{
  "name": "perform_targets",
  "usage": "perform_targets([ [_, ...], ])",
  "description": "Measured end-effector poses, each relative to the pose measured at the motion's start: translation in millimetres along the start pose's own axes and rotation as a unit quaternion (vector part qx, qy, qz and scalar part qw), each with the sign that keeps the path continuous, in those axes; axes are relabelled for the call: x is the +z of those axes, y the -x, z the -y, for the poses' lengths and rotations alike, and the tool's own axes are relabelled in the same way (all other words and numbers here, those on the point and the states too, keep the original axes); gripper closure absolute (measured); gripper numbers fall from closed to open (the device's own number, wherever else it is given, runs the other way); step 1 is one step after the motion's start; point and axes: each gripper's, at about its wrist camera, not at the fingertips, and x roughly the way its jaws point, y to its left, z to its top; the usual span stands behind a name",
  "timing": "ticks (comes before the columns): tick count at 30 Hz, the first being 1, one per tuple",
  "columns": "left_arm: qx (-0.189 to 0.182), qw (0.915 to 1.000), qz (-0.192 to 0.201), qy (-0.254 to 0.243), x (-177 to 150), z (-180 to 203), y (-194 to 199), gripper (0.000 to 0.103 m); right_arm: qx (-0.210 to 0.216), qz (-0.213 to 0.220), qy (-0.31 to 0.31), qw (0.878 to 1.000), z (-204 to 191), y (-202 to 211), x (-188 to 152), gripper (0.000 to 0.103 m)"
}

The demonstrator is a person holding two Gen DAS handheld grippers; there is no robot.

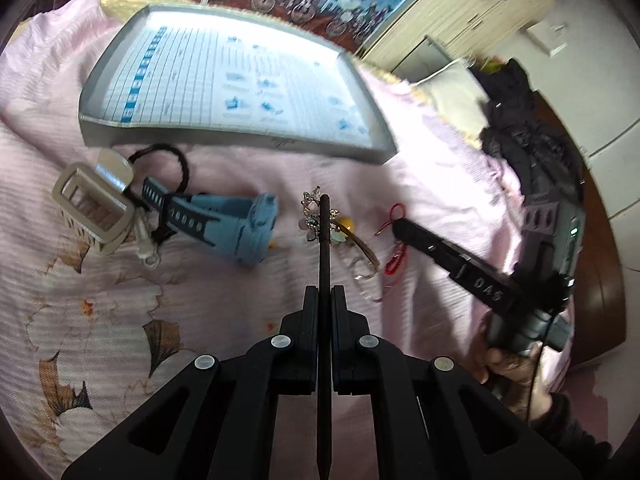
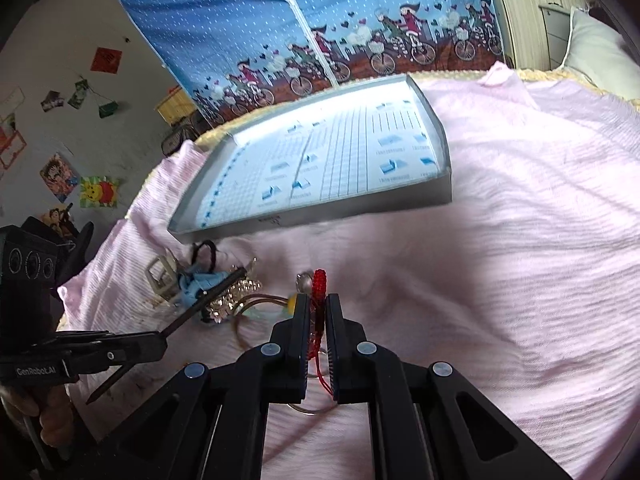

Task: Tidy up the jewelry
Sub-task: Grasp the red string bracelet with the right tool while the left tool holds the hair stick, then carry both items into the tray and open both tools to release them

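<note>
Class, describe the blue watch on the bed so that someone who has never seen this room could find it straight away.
Start at the grey tray on the pink bedspread. Just in front of its near edge lies a cluster of small items; the watch sits between the beige hair claw and the stick held in the left gripper. It is the only light-blue thing there, with a dark, perforated strap.

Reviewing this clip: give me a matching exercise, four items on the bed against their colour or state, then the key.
Items:
1. watch
2. woven bracelet
3. hair tie
4. thin dark stick

States:
A. red, gripped between the right gripper fingers
B. black loop lying near the tray
C. light blue, lying on the pink cover
D. clamped in the left gripper, pointing forward

Pairs: 1-C, 2-A, 3-B, 4-D
</note>
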Motion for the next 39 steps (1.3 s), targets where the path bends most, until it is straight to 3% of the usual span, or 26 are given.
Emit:
perform_targets([
  [6, -0.013, 0.9993, 0.036, 0.001, 7, 3, 12, 0.1, 0.015, 0.041, -0.013, 0.999, 3, 15, 6, 0.095],
  [16, 0.022, 0.9942, 0.106, -0.005, 22, 5, 29, 0.1, 0.022, 0.067, -0.013, 0.997, 4, 16, 24, 0.095],
  [20, 0.051, 0.9906, 0.126, -0.01, 49, 1, 18, 0.1, 0.034, 0.09, -0.016, 0.995, 4, 1, 49, 0.095],
  [22, 0.059, 0.9892, 0.134, 0.014, 68, -7, 8, 0.1, 0.039, 0.095, -0.019, 0.995, 3, -15, 63, 0.095],
  [29, 0.077, 0.9829, 0.163, 0.039, 125, -39, -26, 0.1, 0.048, 0.09, -0.035, 0.994, 15, -63, 92, 0.095],
  [33, 0.1, 0.98, 0.166, 0.044, 142, -59, -43, 0.1, 0.04, 0.076, -0.041, 0.995, 21, -83, 99, 0.095],
  [39, 0.118, 0.9831, 0.132, 0.045, 142, -74, -73, 0.1, 0.015, 0.048, -0.028, 0.998, 24, -101, 94, 0.094],
])
